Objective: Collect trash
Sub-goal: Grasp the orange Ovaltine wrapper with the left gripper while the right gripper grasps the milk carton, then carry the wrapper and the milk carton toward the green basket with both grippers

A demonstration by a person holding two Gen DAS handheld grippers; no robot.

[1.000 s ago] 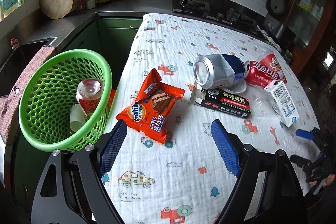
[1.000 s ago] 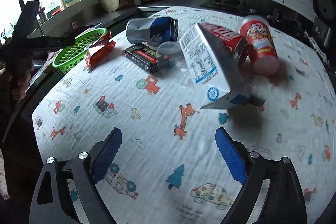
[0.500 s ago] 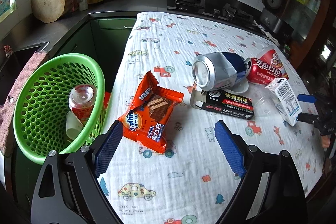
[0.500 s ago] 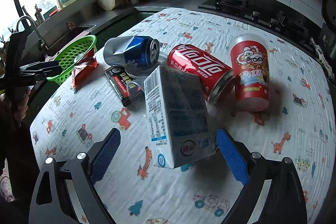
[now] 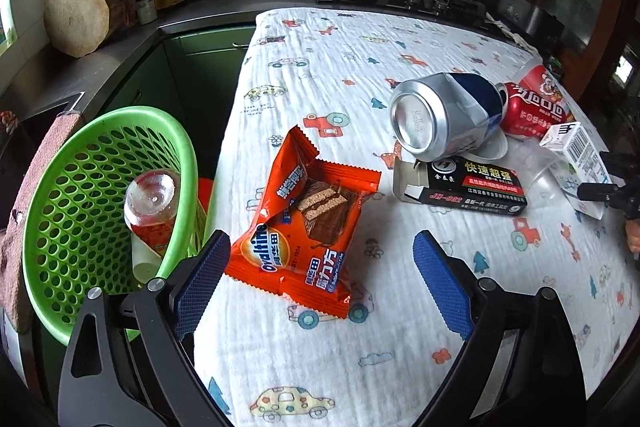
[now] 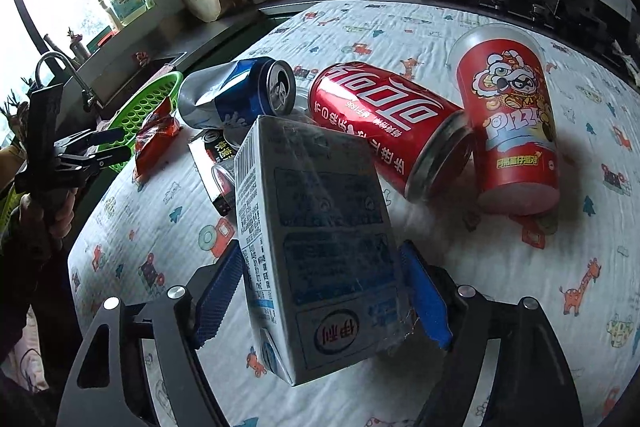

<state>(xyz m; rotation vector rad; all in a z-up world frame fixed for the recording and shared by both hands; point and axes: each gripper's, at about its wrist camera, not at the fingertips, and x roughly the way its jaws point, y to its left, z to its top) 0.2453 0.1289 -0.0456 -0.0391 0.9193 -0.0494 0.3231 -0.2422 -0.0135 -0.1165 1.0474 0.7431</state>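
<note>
We see the right gripper point(image 6: 320, 291) with its blue pads pressed against both sides of the white milk carton point(image 6: 320, 247), which lies on the printed tablecloth point(image 6: 520, 287) just before the red cola can point(image 6: 384, 123). Our left gripper point(image 5: 320, 283) stands wide apart and empty, its pads flanking the orange Ovaltine wrapper point(image 5: 304, 223) beside the green basket point(image 5: 72, 187).

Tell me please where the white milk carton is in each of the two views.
Left wrist view: milk carton at the far right edge, beside the right gripper.
Right wrist view: milk carton in the lower centre, between the blue pads.
Shared landmark: dented blue can.
</note>
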